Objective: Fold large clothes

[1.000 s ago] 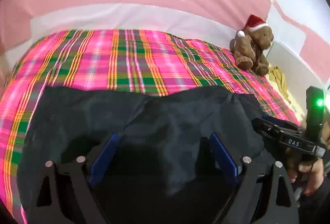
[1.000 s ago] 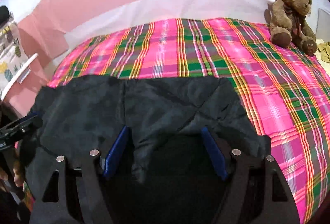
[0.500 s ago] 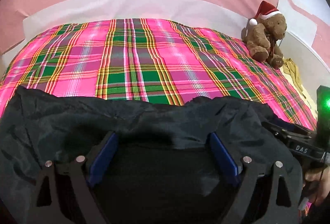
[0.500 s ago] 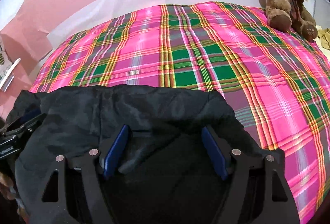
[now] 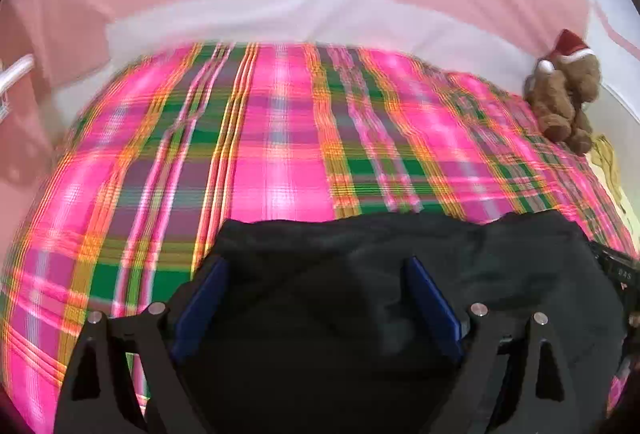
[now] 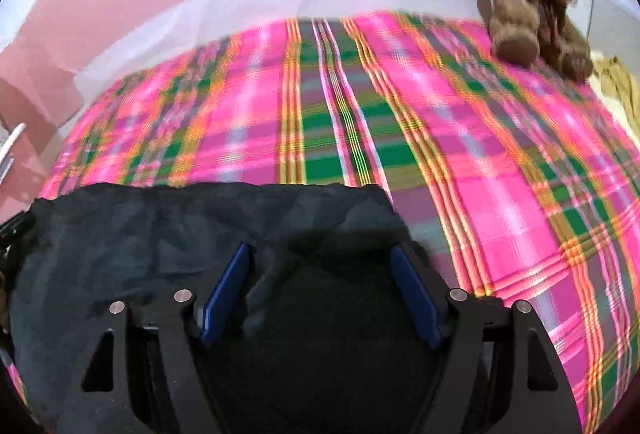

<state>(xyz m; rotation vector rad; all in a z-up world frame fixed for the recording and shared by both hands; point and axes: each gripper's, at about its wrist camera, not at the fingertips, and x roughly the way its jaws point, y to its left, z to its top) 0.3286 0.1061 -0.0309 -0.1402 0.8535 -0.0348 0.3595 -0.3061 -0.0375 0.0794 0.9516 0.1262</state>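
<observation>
lying bunched on plaid bedspread (image 5: 280,170), dark garment (image 5: 400,274), creased

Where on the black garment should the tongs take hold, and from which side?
On the black garment, grip the far folded edge at its two ends, coming in from the near side along the plaid bedspread. That edge runs straight and raised across the bed, so pinching both corners should keep the fold square. Both tongs, left and right, already straddle bunched cloth.
</observation>
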